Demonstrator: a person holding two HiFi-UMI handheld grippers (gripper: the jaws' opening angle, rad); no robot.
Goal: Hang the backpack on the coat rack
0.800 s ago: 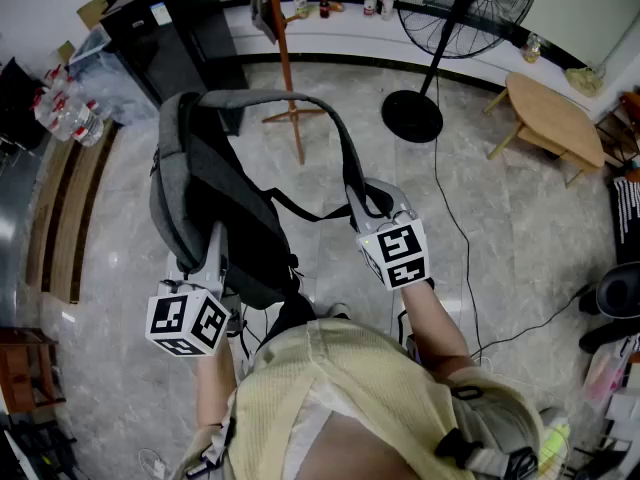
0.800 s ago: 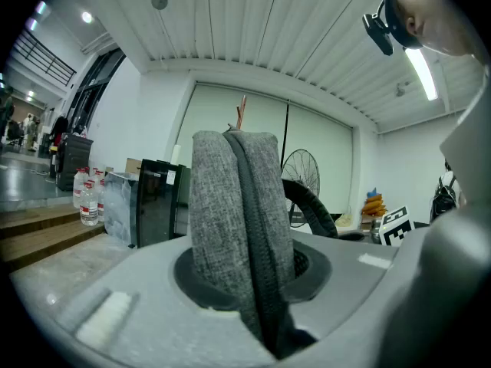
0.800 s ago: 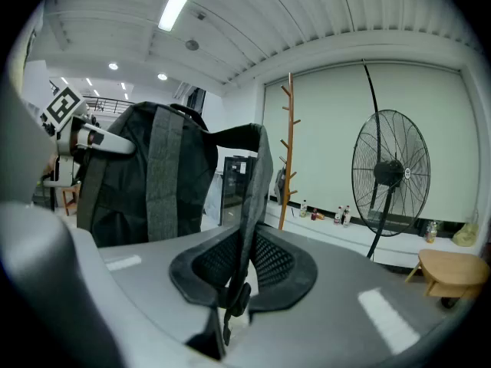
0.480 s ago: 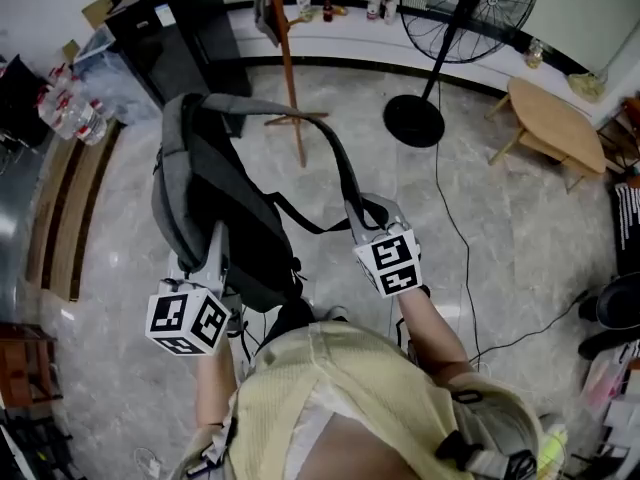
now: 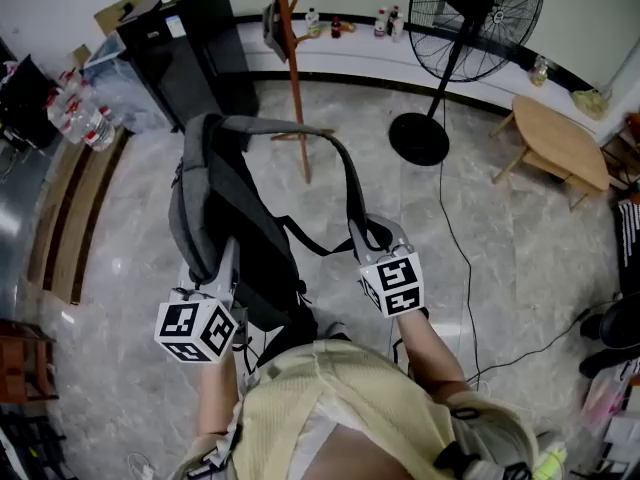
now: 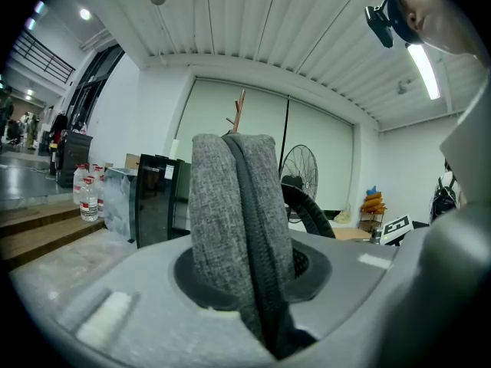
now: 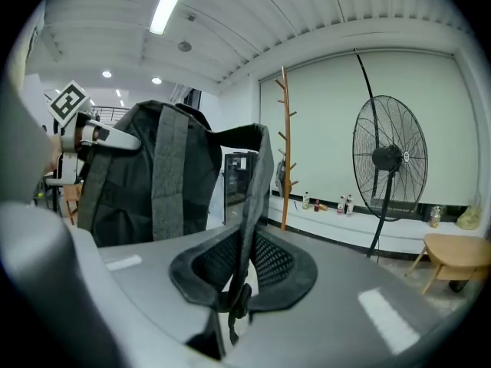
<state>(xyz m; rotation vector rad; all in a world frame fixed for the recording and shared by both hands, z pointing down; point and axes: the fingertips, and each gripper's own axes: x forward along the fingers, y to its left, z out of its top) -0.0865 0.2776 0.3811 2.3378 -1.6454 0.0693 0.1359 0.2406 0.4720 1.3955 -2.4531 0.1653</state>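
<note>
A grey and black backpack (image 5: 225, 218) hangs in the air between my two grippers. My left gripper (image 5: 226, 258) is shut on its grey zippered side edge (image 6: 230, 221), which rises from between the pads of the left gripper (image 6: 257, 294). My right gripper (image 5: 372, 230) is shut on a shoulder strap (image 7: 257, 198), which is pinched between the mesh pads of the right gripper (image 7: 238, 278). The strap arcs over to the pack's top. The wooden coat rack (image 5: 293, 68) stands on the floor beyond the pack. In the right gripper view the coat rack (image 7: 285, 152) is ahead, right of the pack body (image 7: 146, 175).
A standing fan (image 5: 470, 18) with a round base (image 5: 418, 138) is right of the rack, and its cable (image 5: 452, 248) trails over the floor. A black cabinet (image 5: 195, 48) and water bottles (image 5: 75, 118) are at the left. A low wooden table (image 5: 560, 138) stands far right.
The backpack and both grippers have shifted slightly right and lower in the head view, and the rack and fan sit a little lower in the frame. Both grips are unchanged.
</note>
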